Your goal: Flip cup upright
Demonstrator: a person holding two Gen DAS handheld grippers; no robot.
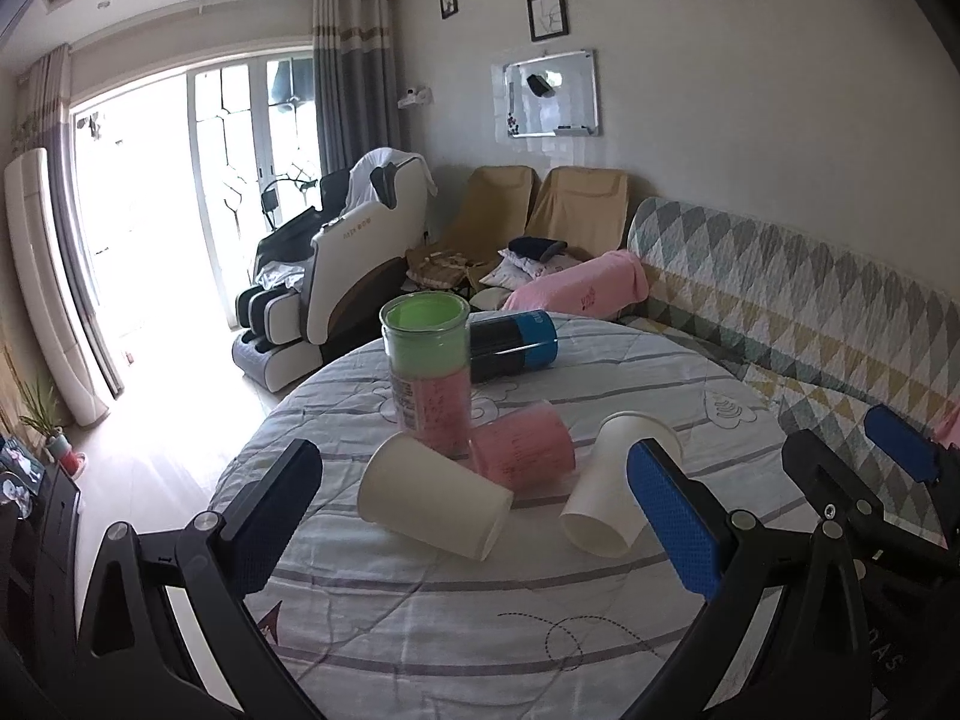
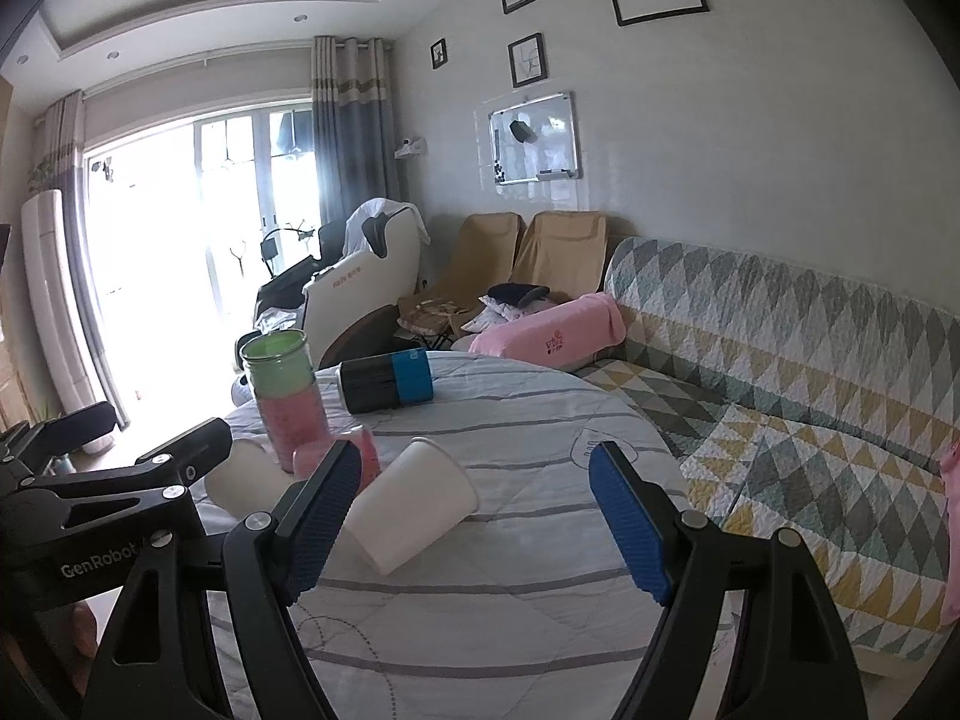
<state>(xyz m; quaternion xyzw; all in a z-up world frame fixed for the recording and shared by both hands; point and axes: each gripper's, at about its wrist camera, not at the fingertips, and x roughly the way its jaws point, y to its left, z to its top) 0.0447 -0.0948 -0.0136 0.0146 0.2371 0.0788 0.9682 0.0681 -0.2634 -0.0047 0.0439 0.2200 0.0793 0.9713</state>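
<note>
Two white paper cups lie on their sides on the round table (image 1: 420, 630). One white cup (image 1: 432, 504) lies left of centre, the other white cup (image 1: 618, 480) lies to its right and also shows in the right wrist view (image 2: 414, 504). A pink cup (image 1: 525, 450) lies on its side between them. A tall clear tumbler (image 1: 429, 378) with green and pink inside stands upright behind. My left gripper (image 1: 474, 510) is open, empty, hovering just before the cups. My right gripper (image 2: 480, 510) is open and empty, near the right white cup.
A black and blue bottle (image 1: 516, 345) lies on its side at the table's far edge. A sofa (image 1: 810, 312) with a patterned cover runs along the right. A massage chair (image 1: 336, 276) stands beyond the table. The right gripper's fingers (image 1: 900, 444) show at the left view's right edge.
</note>
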